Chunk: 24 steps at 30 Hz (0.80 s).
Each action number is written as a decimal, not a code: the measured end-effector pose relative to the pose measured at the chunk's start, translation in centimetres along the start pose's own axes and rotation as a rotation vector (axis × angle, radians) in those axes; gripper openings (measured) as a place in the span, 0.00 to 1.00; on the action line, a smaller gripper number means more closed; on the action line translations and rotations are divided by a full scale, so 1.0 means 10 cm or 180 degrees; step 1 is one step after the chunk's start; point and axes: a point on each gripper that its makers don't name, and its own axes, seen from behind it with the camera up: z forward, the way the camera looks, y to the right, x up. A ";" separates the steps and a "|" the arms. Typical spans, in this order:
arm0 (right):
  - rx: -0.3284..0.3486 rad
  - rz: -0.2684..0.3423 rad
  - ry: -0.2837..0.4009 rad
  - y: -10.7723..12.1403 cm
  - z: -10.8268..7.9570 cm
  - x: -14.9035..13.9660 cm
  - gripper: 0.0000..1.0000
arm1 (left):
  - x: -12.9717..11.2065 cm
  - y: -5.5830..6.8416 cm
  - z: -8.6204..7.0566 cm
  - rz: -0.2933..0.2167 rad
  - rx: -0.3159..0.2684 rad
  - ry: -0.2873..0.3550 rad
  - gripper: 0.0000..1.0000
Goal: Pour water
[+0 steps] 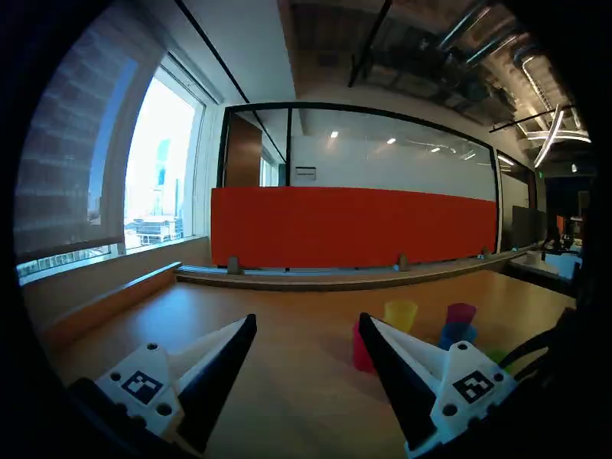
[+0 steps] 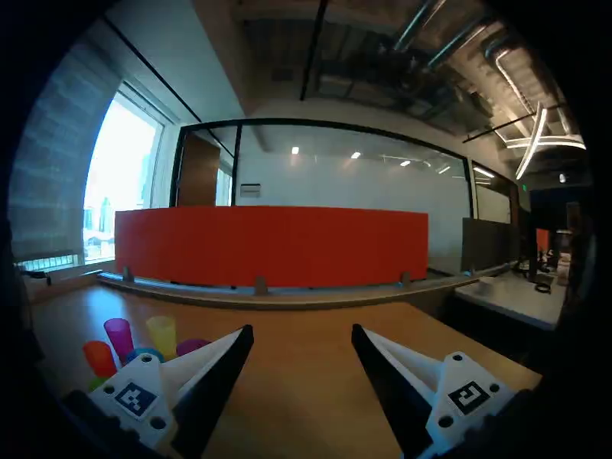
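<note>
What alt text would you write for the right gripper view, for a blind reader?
An open hand-held gripper points across a wooden table, its fingers apart with nothing between them. Colourful plastic cups cluster at lower left; a red partition and a bright window stand behind.

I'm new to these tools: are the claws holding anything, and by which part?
Nothing is held. Left gripper and right gripper are both open above the table, clear of the plastic cups.

Lit mainly by daylight through window (image 1: pixel 157 176) at left, blown out to white. Supplemented by ceiling spots (image 1: pixel 334 135) and linear pendant (image 2: pixel 533 145). Reflects softly off wooden table (image 2: pixel 306 359). Bends straight lines strongly toward edges. Reads sharp centrally; dims at right.
</note>
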 end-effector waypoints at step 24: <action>-0.0090 0.0019 -0.0098 -0.04 -0.04 0.00 1.00 | -0.43 -0.19 0.02 0.0098 0.0201 0.0082 0.99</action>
